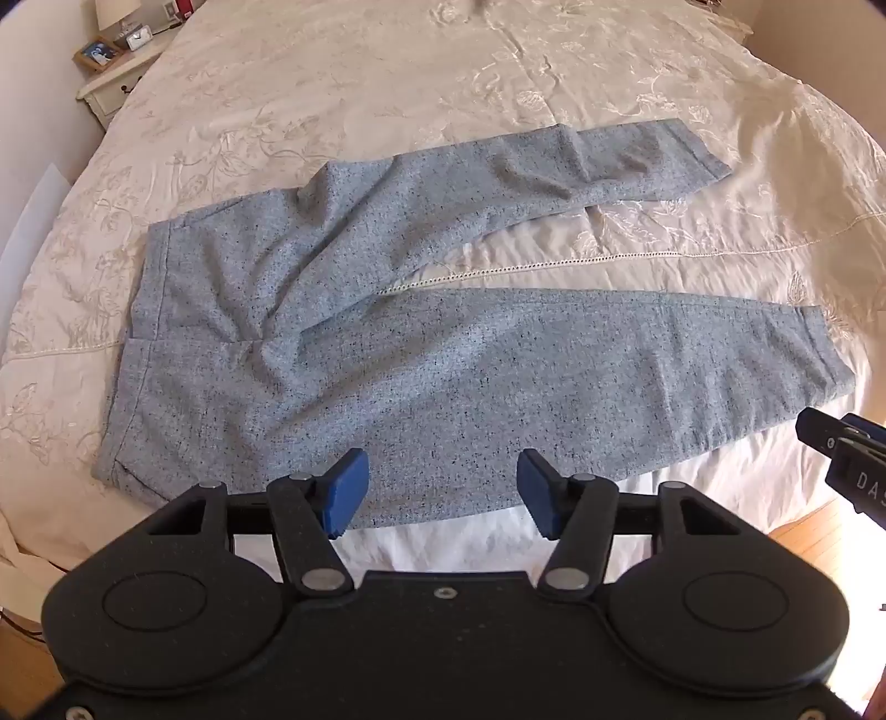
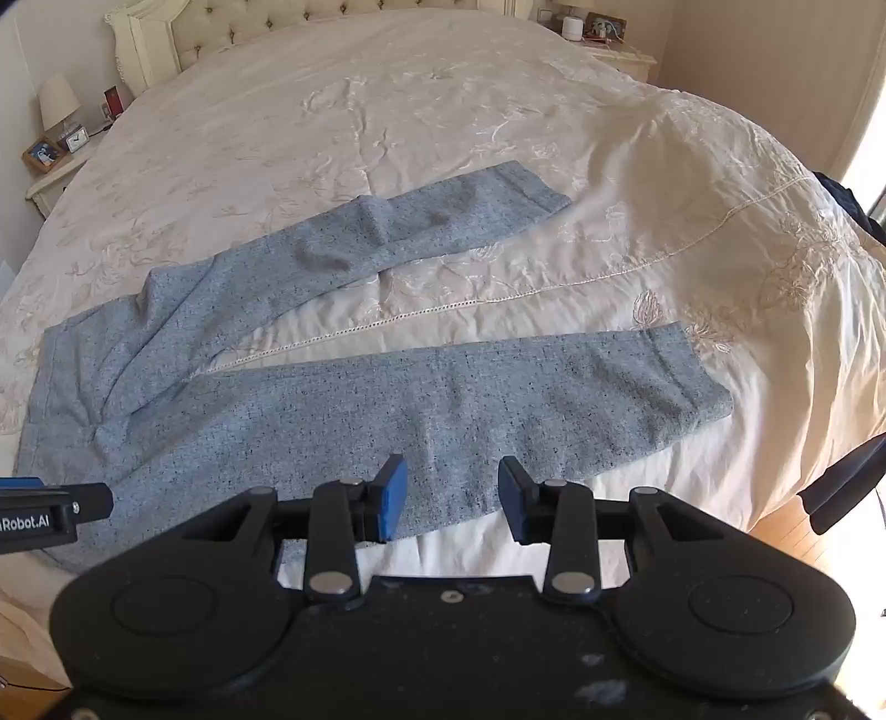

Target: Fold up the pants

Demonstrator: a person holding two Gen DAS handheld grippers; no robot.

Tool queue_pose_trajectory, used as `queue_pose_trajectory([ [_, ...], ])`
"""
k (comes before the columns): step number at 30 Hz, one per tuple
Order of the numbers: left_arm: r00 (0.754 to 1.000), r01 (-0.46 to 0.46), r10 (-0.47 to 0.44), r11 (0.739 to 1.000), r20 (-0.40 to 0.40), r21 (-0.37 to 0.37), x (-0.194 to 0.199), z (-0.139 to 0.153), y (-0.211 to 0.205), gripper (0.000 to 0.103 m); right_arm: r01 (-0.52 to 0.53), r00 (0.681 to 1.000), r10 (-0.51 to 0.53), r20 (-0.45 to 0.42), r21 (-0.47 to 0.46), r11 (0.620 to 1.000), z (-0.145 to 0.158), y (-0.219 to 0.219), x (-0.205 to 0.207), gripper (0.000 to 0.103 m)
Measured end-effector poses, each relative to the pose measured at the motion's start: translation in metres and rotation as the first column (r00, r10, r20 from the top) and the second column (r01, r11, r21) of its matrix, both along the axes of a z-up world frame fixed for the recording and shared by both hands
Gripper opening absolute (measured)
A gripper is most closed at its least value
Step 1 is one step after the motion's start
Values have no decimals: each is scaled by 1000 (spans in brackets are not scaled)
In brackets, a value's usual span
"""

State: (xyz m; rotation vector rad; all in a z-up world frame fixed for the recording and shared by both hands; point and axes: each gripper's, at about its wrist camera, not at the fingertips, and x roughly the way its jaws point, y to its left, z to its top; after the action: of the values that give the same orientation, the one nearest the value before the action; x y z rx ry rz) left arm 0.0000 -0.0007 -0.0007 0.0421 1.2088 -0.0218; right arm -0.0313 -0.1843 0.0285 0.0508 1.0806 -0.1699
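Light blue speckled pants [image 1: 421, 365] lie flat on the cream bed, waistband at the left, two legs spread apart to the right. They also show in the right wrist view [image 2: 387, 410]. My left gripper [image 1: 442, 493] is open and empty, hovering over the near leg's front edge near the hip. My right gripper [image 2: 451, 498] is open and empty above the near leg's front edge, farther toward the cuff [image 2: 686, 371]. The right gripper's side shows at the left view's right edge [image 1: 847, 459]; the left gripper's side shows at the right view's left edge [image 2: 50, 509].
The cream embroidered bedspread [image 2: 498, 138] covers the bed. A nightstand [image 1: 111, 83] with a lamp, clock and photo frame stands at the far left; another nightstand [image 2: 609, 44] at the far right. Wooden floor [image 2: 786, 531] lies past the bed's near right edge.
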Motion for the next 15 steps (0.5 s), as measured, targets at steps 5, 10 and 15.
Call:
queue_pose_trajectory([
  [5, 1000, 0, 0, 1000, -6, -2, 0, 1, -4, 62, 4, 1000, -4, -2, -1, 1000, -2, 1, 1, 39],
  [10, 1000, 28, -28, 999, 3, -19, 0, 0, -9, 62, 12, 1000, -12, -2, -3, 1000, 2, -5, 0, 39],
  [15, 999, 34, -34, 999, 3, -27, 1, 2, -5, 62, 15, 1000, -15, 4, -10, 1000, 0, -3, -2, 39],
])
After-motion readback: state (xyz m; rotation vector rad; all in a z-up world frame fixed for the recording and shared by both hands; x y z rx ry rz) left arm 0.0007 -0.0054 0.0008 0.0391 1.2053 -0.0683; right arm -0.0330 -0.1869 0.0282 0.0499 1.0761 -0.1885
